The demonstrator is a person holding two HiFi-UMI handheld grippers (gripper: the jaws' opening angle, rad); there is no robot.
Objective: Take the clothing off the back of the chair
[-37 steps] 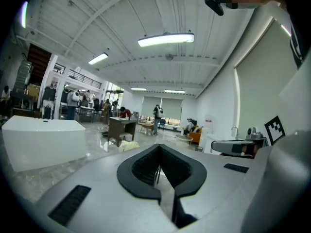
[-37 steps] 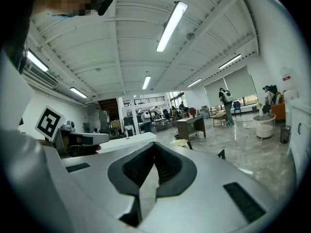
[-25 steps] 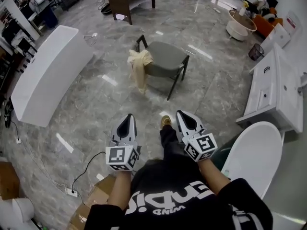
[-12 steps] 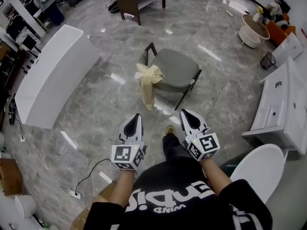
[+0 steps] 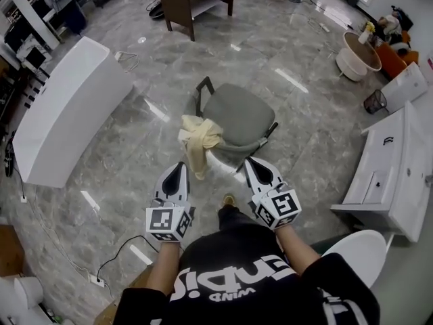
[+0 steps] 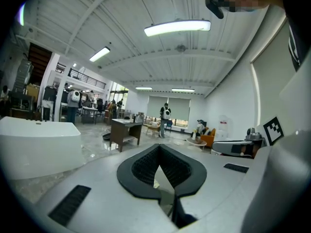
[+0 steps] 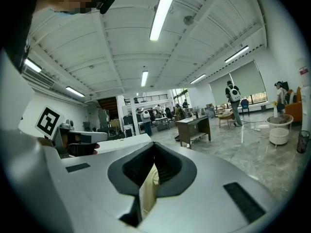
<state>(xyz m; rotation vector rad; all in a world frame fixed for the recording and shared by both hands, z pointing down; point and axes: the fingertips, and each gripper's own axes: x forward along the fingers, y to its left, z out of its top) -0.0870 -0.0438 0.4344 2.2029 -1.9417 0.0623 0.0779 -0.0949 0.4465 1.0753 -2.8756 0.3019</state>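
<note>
Clothing [image 5: 196, 141] is not yet gripped: the left gripper [image 5: 180, 166] and the right gripper [image 5: 251, 162] are both pinched closed and empty, near it but apart. The cream cloth is bunched over the near-left edge of the grey chair [image 5: 237, 114], with its tail hung toward the floor. Unless the jaws are parted first, it would only be pushed. It may be looped round the frame, which is poorly shown from above, so a pull could drag or tip the chair.
</note>
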